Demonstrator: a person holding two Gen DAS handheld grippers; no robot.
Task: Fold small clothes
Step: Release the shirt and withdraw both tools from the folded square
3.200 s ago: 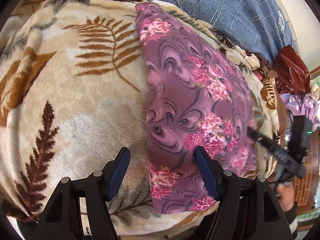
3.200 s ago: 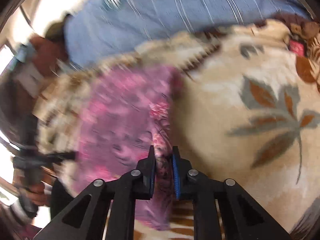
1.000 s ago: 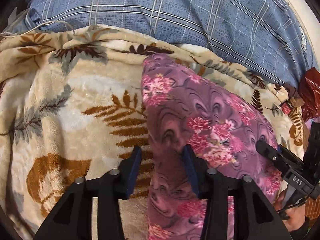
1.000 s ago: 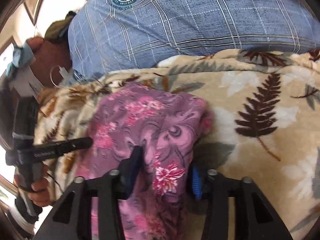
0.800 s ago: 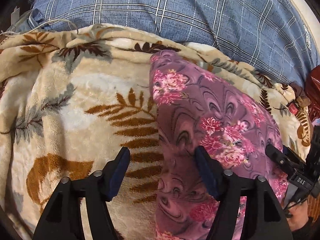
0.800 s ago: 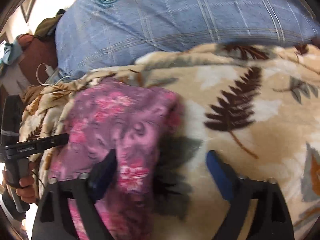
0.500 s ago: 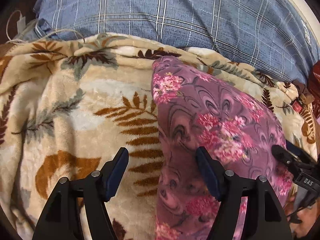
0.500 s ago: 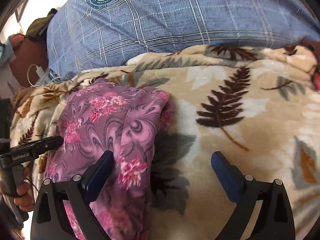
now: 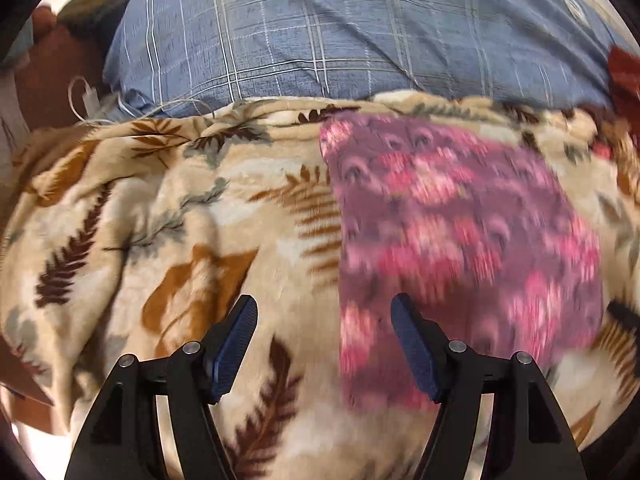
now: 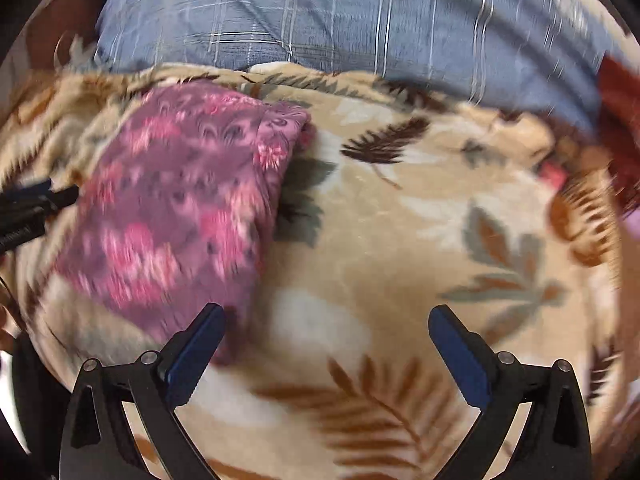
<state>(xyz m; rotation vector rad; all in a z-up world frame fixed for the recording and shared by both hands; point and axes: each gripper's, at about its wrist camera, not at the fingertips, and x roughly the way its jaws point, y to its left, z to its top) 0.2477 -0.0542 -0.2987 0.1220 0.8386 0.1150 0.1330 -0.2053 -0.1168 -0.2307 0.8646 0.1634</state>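
A folded purple garment with pink flowers point(image 9: 460, 236) lies flat on a beige leaf-print blanket point(image 9: 180, 220). My left gripper point(image 9: 324, 320) is open and empty, just off the garment's left edge near its front corner. In the right wrist view the garment point(image 10: 176, 208) lies at the left. My right gripper point(image 10: 326, 328) is open and empty over bare blanket point(image 10: 400, 240), its left finger by the garment's front right corner. The left gripper's tip point(image 10: 36, 204) shows at that view's left edge.
A person in a blue plaid shirt point(image 9: 340, 40) sits behind the blanket. White cables point(image 9: 96, 100) lie at the back left. A dark red bag point(image 10: 624, 120) sits at the far right.
Both grippers let go of the garment, opened and drew back toward its front end. The garment now lies flat and folded on the blanket. Both views are blurred by motion.
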